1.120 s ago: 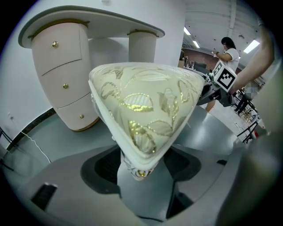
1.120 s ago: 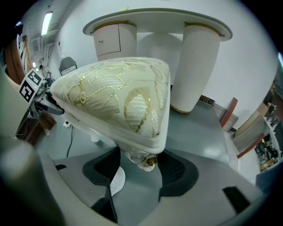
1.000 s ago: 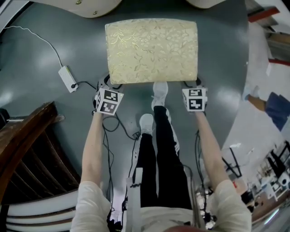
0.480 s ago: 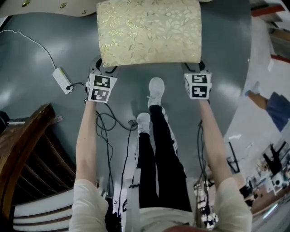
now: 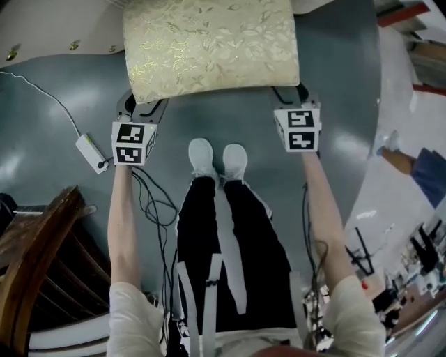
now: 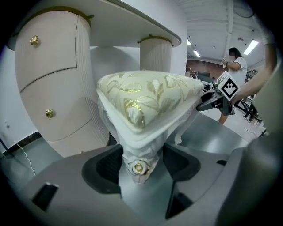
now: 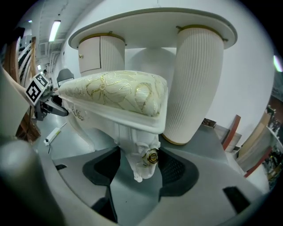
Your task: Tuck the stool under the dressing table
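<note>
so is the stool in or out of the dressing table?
Partly in: the stool has only its far edge under the dressing table; the rest sits outside.

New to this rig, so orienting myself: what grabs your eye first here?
The gold-leaf-patterned cushioned stool fills the top of the head view, up against the white dressing table. The left gripper and right gripper each clamp one of its carved white near legs.

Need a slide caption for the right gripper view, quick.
Right gripper clamped on a corner leg of the gold-cushioned stool, with the white dressing table close behind it.
</note>
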